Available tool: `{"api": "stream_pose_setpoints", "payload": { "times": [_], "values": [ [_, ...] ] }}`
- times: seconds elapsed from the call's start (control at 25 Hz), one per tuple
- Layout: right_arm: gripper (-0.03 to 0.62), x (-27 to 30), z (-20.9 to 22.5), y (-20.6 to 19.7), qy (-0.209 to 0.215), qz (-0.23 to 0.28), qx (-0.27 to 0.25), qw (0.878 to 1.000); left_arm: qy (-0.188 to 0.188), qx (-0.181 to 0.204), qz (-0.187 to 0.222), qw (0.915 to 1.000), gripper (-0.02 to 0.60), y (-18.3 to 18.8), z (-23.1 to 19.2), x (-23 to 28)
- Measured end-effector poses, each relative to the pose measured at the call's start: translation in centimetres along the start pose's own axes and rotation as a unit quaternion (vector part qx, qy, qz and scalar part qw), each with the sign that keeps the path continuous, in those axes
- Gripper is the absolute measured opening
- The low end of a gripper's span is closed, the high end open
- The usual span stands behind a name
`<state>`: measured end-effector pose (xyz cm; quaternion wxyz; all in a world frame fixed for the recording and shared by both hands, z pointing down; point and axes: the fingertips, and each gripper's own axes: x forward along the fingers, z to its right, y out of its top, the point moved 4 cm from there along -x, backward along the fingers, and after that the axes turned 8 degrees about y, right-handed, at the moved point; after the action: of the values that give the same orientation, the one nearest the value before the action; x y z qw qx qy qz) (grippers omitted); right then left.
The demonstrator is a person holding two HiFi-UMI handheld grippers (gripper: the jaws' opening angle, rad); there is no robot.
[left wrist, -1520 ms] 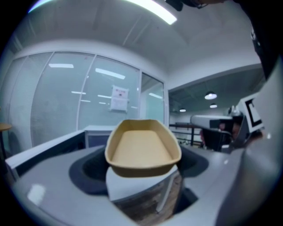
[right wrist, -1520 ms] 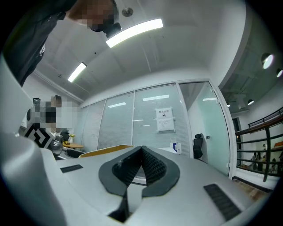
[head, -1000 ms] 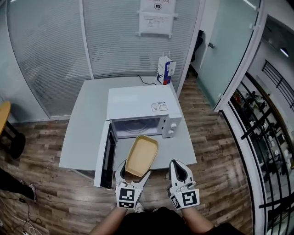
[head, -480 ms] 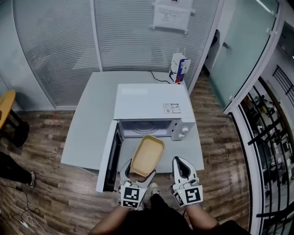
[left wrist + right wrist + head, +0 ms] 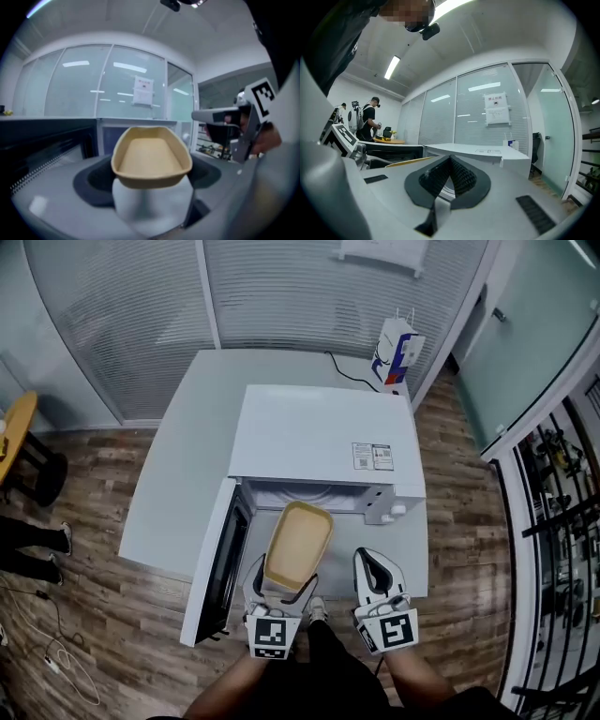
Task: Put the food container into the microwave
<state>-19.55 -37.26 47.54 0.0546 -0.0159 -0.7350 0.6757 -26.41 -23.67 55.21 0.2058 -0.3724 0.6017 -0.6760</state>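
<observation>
left gripper (image 5: 279,579): jaws wide, clamped on the near end of the container (image 5: 298,542). Its own view shows the tub's rim spanning the gap between the jaws.
container: tan, oblong, shallow, empty, open side up. Held off the table (image 5: 187,456), long axis pointing into the microwave (image 5: 323,442).
container position: far end sits right at the cavity mouth, below the front edge of the top panel. Can't tell if it has crossed the threshold. Near end hangs out past the table edge, over the floor (image 5: 103,615).
right gripper (image 5: 377,577): jaws together, ribbed pads (image 5: 459,176) meeting at the tips, nothing between them. Just right of the container, not touching it, level with the left gripper.
microwave: white, on the grey table, toward the front right. Control knobs on the right of the front face.
door (image 5: 217,563): swung fully open to the left, dark inner side facing the container.
cavity: open, pale interior partly visible behind the tub.
carton (image 5: 396,354): white, blue and red, upright at the table's back right corner, well apart from the microwave.
cable (image 5: 347,371): black, runs across the tabletop from behind the microwave toward the carton.
background: glass wall with blinds, paper notice (image 5: 497,108) on it.
yellow table (image 5: 11,432): far left. A person (image 5: 370,119) stands beside it.
</observation>
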Motion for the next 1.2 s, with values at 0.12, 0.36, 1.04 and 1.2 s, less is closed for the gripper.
{"api": "stream_pose_setpoints", "payload": {
  "times": [0.12, 0.36, 1.04, 1.2],
  "values": [
    [-0.002, 1.4, 0.3, -2.1, 0.020, -0.018, 0.013, 1.000, 0.014, -0.009, -0.015, 0.9997, 0.462, -1.2, -0.8, 0.8],
    [-0.002, 3.9, 1.8, -5.7, 0.046, -0.043, 0.033, 0.997, 0.030, -0.032, -0.040, 0.9982, 0.462, -3.4, -1.1, 4.0],
    [-0.002, 9.3, 5.6, -13.3, 0.081, -0.078, 0.084, 0.990, 0.088, -0.027, -0.054, 0.9943, 0.462, -5.5, -2.5, 14.4],
    [-0.002, 9.8, 6.1, -14.1, 0.087, -0.083, 0.090, 0.989, 0.101, -0.016, -0.059, 0.9930, 0.462, -5.9, -2.5, 16.0]
  ]
}}
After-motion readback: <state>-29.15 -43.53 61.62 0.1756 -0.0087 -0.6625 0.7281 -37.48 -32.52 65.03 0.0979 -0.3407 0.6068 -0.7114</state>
